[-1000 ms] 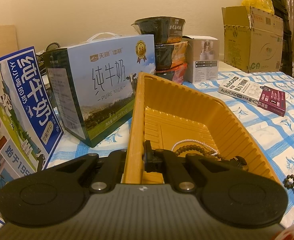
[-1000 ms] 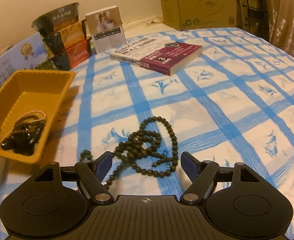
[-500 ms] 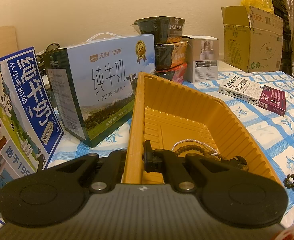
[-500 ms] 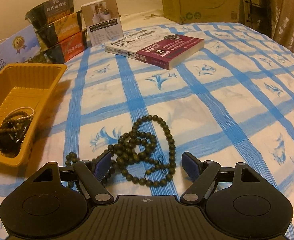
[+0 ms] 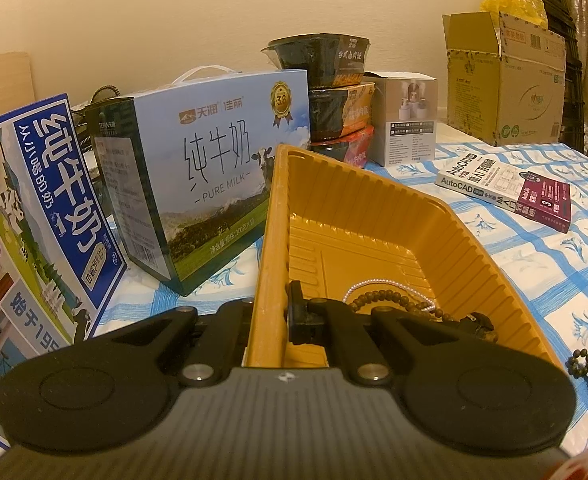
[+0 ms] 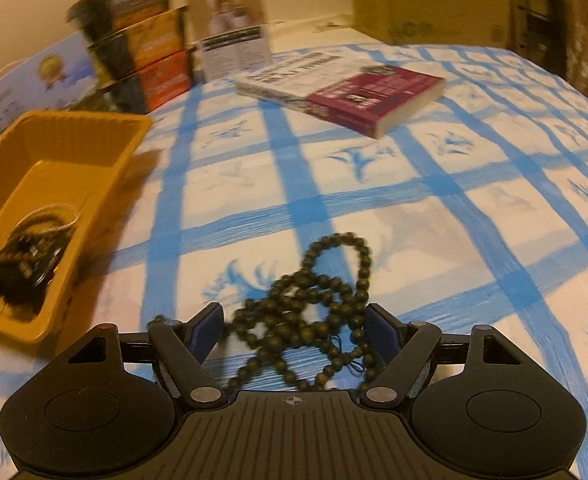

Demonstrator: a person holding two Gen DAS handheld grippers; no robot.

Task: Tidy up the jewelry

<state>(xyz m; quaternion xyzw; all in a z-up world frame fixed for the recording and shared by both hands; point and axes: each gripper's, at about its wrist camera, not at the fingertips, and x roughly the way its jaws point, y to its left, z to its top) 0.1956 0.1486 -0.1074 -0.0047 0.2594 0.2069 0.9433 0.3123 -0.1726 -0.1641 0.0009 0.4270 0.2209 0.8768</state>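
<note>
My left tool stays clamped on the yellow tray wall. My right tool, wide and closing, has dropped around the dark bead necklace on the blue-checked tabletop.

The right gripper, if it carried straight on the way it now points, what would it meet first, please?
Most likely the dark bead necklace heaped on the tablecloth, already between the closing jaws of the right gripper; the pads do not yet touch it.
</note>
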